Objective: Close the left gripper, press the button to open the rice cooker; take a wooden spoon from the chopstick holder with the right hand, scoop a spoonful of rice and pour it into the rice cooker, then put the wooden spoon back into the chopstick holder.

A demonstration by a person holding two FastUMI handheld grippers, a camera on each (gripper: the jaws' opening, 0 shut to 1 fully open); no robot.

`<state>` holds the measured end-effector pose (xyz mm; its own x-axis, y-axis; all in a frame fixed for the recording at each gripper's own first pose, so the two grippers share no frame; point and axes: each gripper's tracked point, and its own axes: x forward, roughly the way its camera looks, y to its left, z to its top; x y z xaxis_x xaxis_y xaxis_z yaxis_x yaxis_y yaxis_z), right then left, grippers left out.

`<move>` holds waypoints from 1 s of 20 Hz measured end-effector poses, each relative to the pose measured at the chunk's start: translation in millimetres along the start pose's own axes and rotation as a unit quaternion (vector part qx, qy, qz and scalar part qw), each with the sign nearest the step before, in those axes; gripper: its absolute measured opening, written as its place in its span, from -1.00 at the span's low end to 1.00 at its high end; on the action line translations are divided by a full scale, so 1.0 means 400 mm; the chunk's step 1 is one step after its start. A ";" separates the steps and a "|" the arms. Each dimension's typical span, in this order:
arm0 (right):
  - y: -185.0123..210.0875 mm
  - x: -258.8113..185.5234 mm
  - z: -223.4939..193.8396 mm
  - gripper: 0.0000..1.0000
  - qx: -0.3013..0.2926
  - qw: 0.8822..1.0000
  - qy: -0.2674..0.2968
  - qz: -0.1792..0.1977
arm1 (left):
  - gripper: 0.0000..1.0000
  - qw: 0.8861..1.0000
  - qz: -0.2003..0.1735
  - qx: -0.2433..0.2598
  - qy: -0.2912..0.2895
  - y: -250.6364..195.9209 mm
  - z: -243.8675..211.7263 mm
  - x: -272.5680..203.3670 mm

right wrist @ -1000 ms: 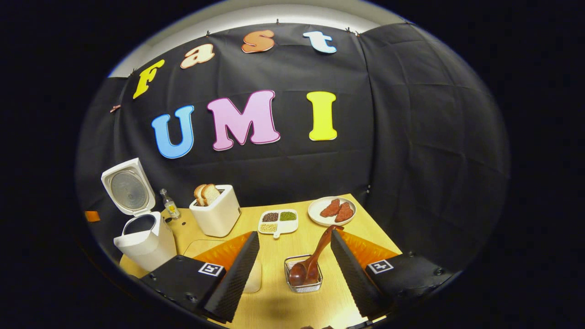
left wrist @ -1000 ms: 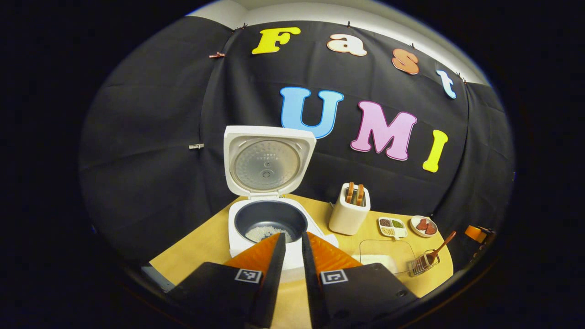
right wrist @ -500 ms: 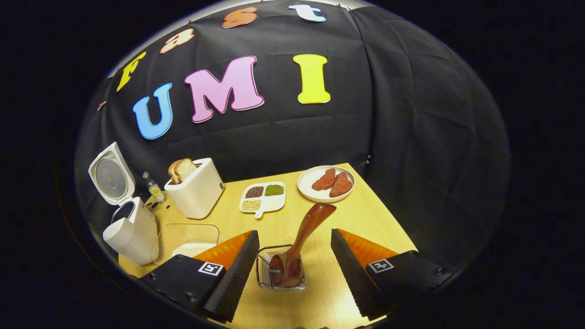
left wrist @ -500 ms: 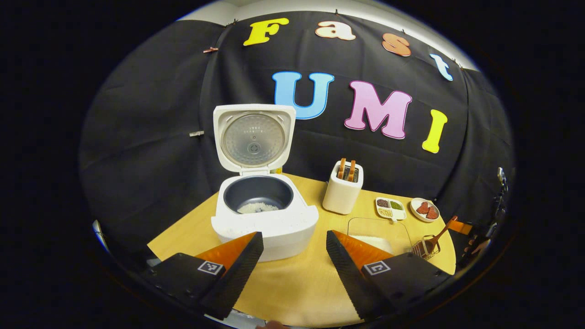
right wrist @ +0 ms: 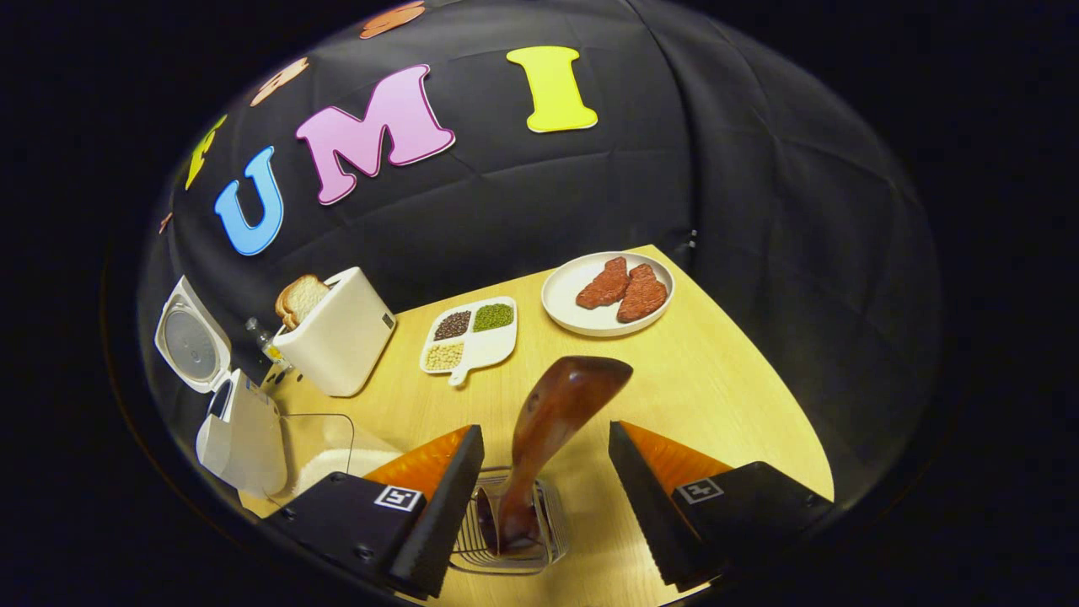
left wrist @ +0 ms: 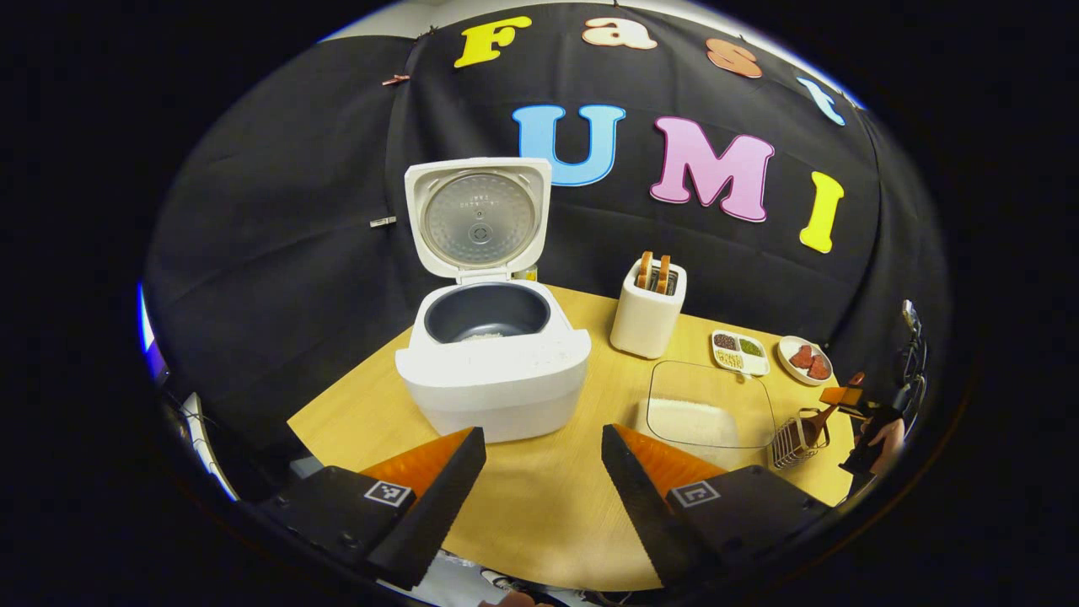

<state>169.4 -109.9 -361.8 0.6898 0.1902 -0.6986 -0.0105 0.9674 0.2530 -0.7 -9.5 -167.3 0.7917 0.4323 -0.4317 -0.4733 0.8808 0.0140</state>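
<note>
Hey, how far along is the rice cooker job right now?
Done: the rice cooker stands with its lid up. In hand: the right gripper, jaws open, straddles the wooden spoon, which stands in the chopstick holder, not gripped. There is already some rice in the pot. Left: grip the spoon, scoop from the rice tray, pour, and return the spoon. The left gripper is open, over the table.

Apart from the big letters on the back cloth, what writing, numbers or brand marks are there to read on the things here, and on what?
None can be read.
Rice cooker lid: tiny raised marks on the inner plate, too small to read.
Rice cooker front panel: faint specks, too small to read.
Small bottle behind the toaster: label blurred.
Square tag: a black-and-white pattern, not words.
</note>
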 end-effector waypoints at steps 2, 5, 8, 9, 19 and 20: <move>0.000 0.024 0.003 0.43 0.011 1.000 0.004 0.004 | 0.92 1.000 -0.001 0.002 0.006 -0.013 -0.026 -0.001; 0.013 0.027 0.011 -0.13 0.055 0.998 0.006 0.013 | 0.92 1.000 0.010 0.006 0.009 -0.015 -0.054 -0.005; 0.019 -0.006 -0.003 -0.51 0.092 0.995 0.029 0.015 | 0.92 1.000 0.007 0.010 0.013 -0.025 -0.076 -0.013; 0.018 -0.008 0.002 -0.56 0.094 0.995 0.022 0.015 | 0.92 1.000 0.007 0.009 0.015 -0.024 -0.078 -0.015; 0.061 -0.162 0.127 -0.70 0.062 0.997 -0.052 -0.004 | 0.92 0.999 -0.043 -0.025 -0.003 0.045 -0.059 -0.008; 0.071 -0.182 0.145 -0.71 0.055 0.997 -0.062 -0.006 | 0.92 0.998 -0.048 -0.028 -0.002 0.060 -0.062 -0.002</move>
<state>160.9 -105.8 -265.0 0.7731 0.1494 -0.6164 0.0735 0.9442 0.3210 -22.4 6.7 -189.1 0.8357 0.3470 -0.4257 -0.4157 0.9062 -0.0774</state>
